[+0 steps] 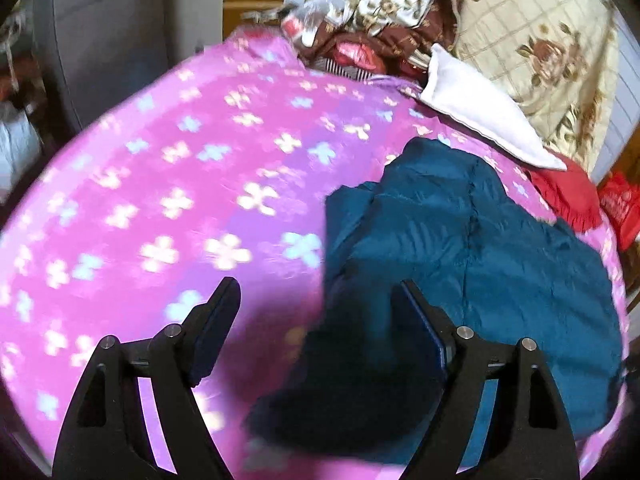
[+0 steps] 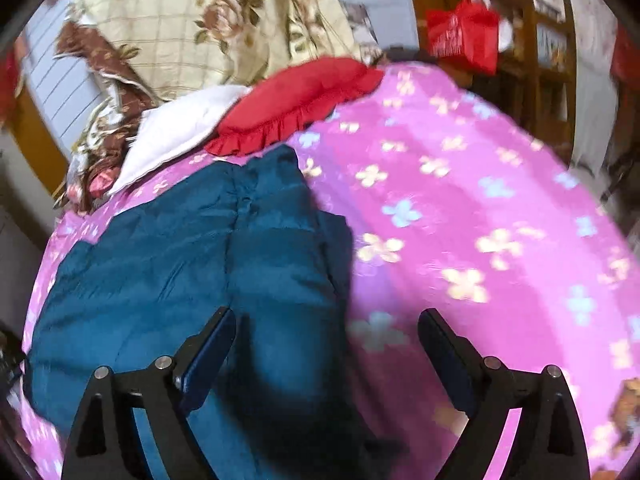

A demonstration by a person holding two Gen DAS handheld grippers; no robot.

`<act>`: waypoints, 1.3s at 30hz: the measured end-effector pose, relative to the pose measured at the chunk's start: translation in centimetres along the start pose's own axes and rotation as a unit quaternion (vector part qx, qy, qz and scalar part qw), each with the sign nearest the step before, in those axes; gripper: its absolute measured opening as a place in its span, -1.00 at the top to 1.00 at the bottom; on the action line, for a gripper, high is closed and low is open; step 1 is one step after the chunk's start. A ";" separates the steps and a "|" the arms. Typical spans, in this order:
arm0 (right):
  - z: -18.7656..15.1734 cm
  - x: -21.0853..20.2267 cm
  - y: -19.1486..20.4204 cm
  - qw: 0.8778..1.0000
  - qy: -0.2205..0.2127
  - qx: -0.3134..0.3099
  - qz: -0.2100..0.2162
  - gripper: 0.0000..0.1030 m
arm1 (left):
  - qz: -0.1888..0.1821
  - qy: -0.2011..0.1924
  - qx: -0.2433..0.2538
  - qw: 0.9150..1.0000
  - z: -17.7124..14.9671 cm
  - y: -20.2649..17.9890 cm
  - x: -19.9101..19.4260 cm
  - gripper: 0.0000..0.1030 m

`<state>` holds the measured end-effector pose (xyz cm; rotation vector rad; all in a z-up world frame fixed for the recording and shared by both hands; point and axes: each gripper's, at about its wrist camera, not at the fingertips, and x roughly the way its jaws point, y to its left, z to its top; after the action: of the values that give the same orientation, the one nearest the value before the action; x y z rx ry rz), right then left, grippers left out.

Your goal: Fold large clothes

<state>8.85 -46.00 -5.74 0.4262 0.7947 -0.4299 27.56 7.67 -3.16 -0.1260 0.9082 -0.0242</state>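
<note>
A large teal padded garment point(image 1: 472, 248) lies spread on a bed covered by a pink flowered sheet point(image 1: 180, 184). My left gripper point(image 1: 316, 300) is open and empty, hovering above the garment's left edge, which hangs dark and shadowed between the fingers. In the right wrist view the same garment point(image 2: 192, 248) lies left of centre on the pink sheet point(image 2: 480, 208). My right gripper point(image 2: 326, 332) is open and empty above the garment's right edge.
A white pillow point(image 1: 476, 108) and a red frilled cushion point(image 2: 296, 100) lie at the head of the bed. A cream flowered quilt point(image 2: 192, 20) is heaped behind them. A red bag point(image 2: 464, 36) sits by wooden furniture beyond the bed.
</note>
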 end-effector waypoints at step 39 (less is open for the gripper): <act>-6.2 4.8 5.8 0.997 0.057 -0.050 -0.008 -0.78 | -0.017 0.067 0.051 0.996 -3.9 -2.3 8.2 -0.57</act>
<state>11.25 -38.98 -12.06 0.3529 0.9265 -0.3824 29.61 4.38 -11.65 -0.0441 1.0366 -0.1119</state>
